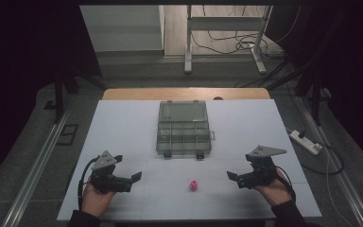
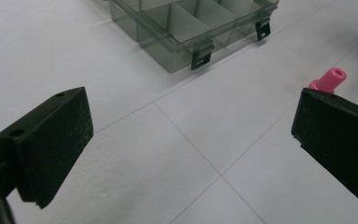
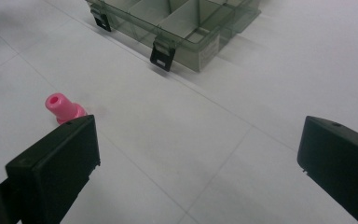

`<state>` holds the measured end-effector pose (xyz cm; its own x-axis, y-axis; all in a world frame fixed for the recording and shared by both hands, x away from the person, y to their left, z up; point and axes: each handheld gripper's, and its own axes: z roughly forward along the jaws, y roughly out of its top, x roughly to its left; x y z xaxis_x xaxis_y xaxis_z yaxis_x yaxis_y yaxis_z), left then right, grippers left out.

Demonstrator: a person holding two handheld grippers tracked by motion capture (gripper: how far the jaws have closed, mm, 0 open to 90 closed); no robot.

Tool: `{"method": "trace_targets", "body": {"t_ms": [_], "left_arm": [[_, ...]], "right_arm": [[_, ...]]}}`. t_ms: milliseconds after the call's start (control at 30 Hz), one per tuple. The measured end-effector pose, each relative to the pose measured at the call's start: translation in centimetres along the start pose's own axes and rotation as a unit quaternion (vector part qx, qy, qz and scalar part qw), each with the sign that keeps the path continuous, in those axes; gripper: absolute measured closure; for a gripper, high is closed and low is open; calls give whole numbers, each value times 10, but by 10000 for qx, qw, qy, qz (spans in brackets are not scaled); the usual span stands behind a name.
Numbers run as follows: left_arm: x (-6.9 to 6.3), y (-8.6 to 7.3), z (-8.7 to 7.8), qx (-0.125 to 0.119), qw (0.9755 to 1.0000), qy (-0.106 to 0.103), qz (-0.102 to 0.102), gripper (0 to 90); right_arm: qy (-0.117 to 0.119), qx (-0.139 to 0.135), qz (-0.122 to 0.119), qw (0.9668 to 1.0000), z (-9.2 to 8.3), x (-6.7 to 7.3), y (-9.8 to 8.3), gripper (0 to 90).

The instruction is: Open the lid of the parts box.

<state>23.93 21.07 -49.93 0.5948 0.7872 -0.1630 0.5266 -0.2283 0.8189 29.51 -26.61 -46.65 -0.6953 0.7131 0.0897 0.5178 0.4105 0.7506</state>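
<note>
Nothing is picked up yet: this looks like the start, with both claws resting low on the white table and the reach for the small pink piece not yet begun. The left claw has its jaws wide apart and holds nothing; the right claw is likewise spread and empty. The pink piece stands on the table between the two claws, apart from both, slightly nearer the right one; in the right gripper view it sits just beyond the left-hand jaw. The clear compartment box lies open beyond both claws, its dividers showing. The next move probably calls for one claw to swing inward, straddle the piece and close gently. The piece is a short pink plastic part, upright, with a wider base, a narrower neck and a hole in its top.
</note>
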Motion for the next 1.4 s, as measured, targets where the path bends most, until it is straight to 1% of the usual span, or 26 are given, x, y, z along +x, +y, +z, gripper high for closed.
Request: {"method": "trace_targets", "body": {"t_ms": [200, 267, 333, 367, 400, 467, 500, 600, 700, 800, 1167, 1267, 1400], "left_arm": [[-2, -7, -9, -43, 9999, 122, 78, 0], [-4, -10, -12, -86, 9997, 206, 101, 0], [-5, -12, -16, -96, 9995, 274, 117, 0], [-5, -12, -16, -96, 9995, 274, 117, 0], [-6, -15, -19, -95, 9994, 327, 117, 0], [-6, -17, -21, -86, 9993, 337, 105, 0], [-6, -20, -24, -89, 9992, 381, 97, 0], [-6, -24, -28, -92, 9991, 418, 75, 0], [-5, -28, -34, -155, 9988, 463, 30, 0], [-4, -33, -38, -195, 9985, 511, -27, 0], [-2, -46, -47, -161, 9984, 507, -176, 0], [-2, -49, -48, -127, 9985, 493, -214, 0], [-2, -52, -49, -78, 9986, 497, -185, 0]], "right_arm": [[-103, -20, 82, 9999, -12, -4, -12, 0], [-128, -46, 127, 9998, -15, -5, -15, 0], [-193, -71, 188, 9996, -20, -7, -20, 0], [-230, -65, 198, 9995, -22, -8, -21, 0], [-235, -93, 229, 9994, -23, -8, -24, 0], [-309, -107, 226, 9992, -26, -9, -27, 0], [-345, -111, 230, 9991, -27, -10, -29, 0], [-389, -113, 248, 9989, -30, -11, -32, 0], [-491, -93, 295, 9983, -35, -12, -37, 0], [-500, -146, 377, 9979, -39, -12, -41, 0], [-643, -45, 552, 9964, -51, -10, -56, 0], [-682, -30, 549, 9962, -52, -9, -58, 0], [-714, -27, 541, 9960, -54, -7, -59, 0]]}}
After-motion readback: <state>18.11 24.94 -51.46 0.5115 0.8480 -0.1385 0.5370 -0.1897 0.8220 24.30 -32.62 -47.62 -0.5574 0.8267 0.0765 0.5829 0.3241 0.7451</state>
